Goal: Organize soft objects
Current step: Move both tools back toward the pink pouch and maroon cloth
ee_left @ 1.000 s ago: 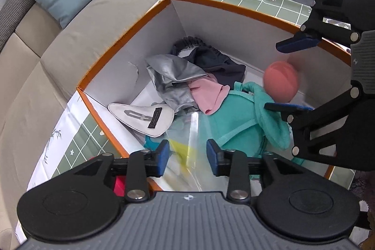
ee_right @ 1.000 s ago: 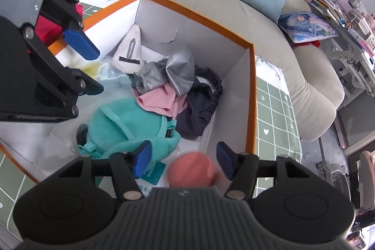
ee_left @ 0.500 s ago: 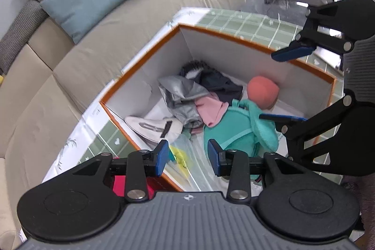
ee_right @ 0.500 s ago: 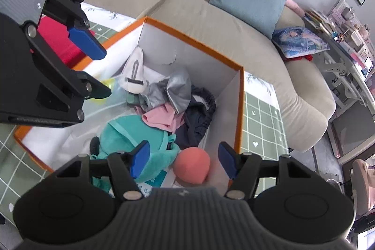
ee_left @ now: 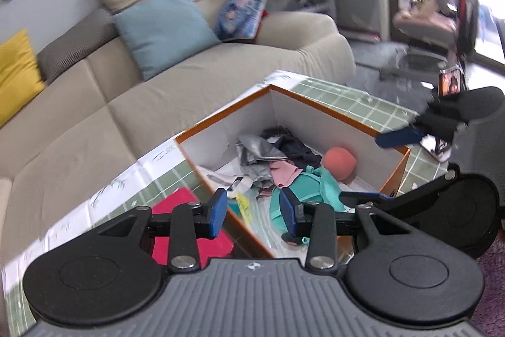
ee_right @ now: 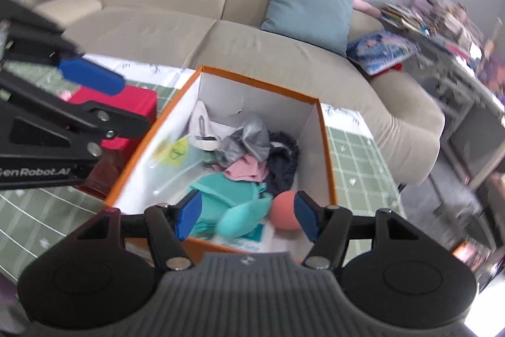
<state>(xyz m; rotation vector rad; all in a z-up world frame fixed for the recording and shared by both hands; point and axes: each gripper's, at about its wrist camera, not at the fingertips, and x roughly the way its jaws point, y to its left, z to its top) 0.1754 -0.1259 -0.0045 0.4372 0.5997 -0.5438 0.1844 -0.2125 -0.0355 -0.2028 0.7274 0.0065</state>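
- The left gripper (ee_left: pixel 254 212) is above the near edge of the box, with its blue pads apart and nothing between them. It has let go of everything.
- The right gripper (ee_right: pixel 244 215) is also up over the near edge of the box. Its pads are spread wide and they squeeze nothing, so it is let go too.
- I think both tools are held up and clear so the next soft thing can be picked.
- The white cardboard box with orange edges (ee_right: pixel 325 147) sits on the green and white checked table cloth (ee_right: pixel 353 153), right in front of the long beige sofa (ee_right: pixel 252 52). That spot is easy to reach from above.
- Inside the box is a round soft pink ball (ee_right: pixel 284 210) in the near right corner, touching the teal cloth bag (ee_right: pixel 227 195).
- Behind the bag lie a folded pink cloth (ee_right: pixel 246 168), a shiny grey cloth (ee_right: pixel 249 138) and a dark navy cloth (ee_right: pixel 281 160), all in one pile.
- A white pouch with a dark label (ee_right: pixel 202 128) leans at the back left, and clear plastic with a yellow sticker (ee_right: pixel 175 152) lies by the left wall.
- A bright red cloth block (ee_right: pixel 126 103) is outside the box on the left. I think it could go in next.
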